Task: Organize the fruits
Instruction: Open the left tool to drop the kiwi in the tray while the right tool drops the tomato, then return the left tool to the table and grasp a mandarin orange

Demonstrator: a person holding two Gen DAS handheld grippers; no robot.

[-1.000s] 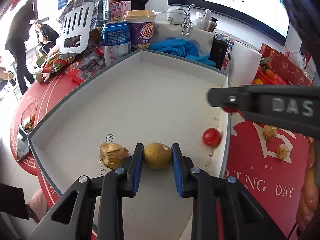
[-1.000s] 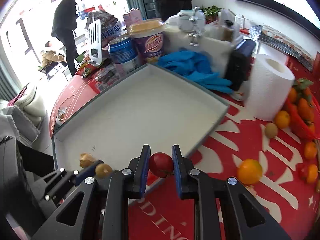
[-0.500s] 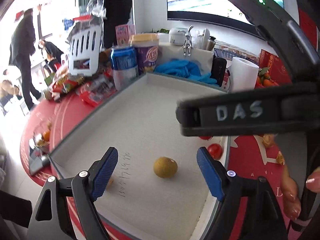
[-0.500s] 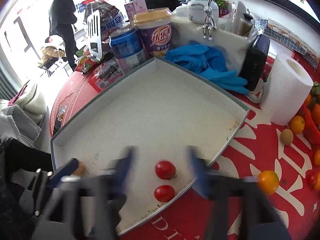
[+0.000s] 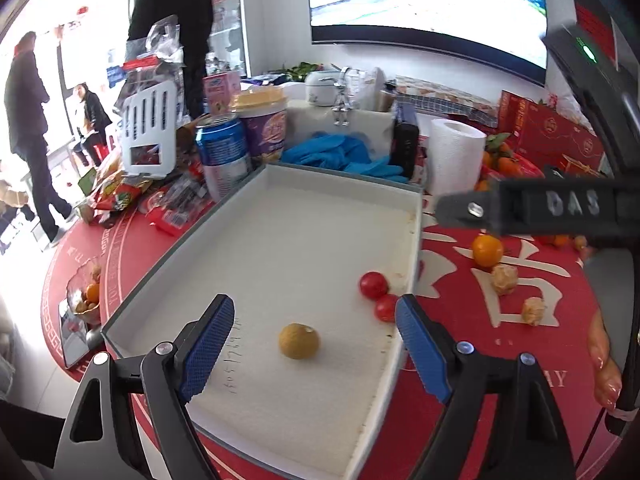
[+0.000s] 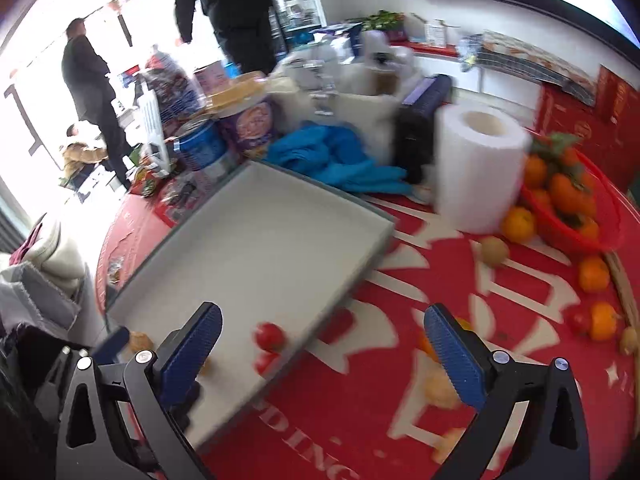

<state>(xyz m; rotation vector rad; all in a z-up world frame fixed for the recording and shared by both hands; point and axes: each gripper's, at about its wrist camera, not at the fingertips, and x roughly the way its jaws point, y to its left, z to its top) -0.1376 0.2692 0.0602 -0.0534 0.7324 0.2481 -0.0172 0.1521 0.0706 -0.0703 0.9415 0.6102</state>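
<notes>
**Both tools standing wide over the tray, fruit lying loose inside**

Nearest the left wrist camera, the left tool (image 5: 314,344) is hanging with its blue pads spread wide and gripping nothing; a small brown round fruit (image 5: 299,341) is lying free between them on the floor of the white tray (image 5: 280,240). Just beyond, two cherry tomatoes (image 5: 379,295) are sitting touching each other against the tray's right wall, close to its near right corner.

The right tool (image 6: 322,350) is opening, its jaws standing very wide, with nothing pressed between the pads; in its blurred view the tray's near right corner and the tomatoes are showing between the fingers.

Off the tray, on the red-clothed bench (image 5: 460,360) to its right, an orange (image 5: 487,250) and two papery husked fruits (image 5: 518,294) are lying apart from one another. Farther toward the bench's right edge, a red basket of oranges (image 6: 568,200) is sitting beside a paper roll (image 6: 478,164). Along the bench's far side, blue gloves (image 5: 340,152), a blue can (image 5: 224,152) and a purple cup (image 5: 266,126) are crowding just behind the tray's far wall.
</notes>
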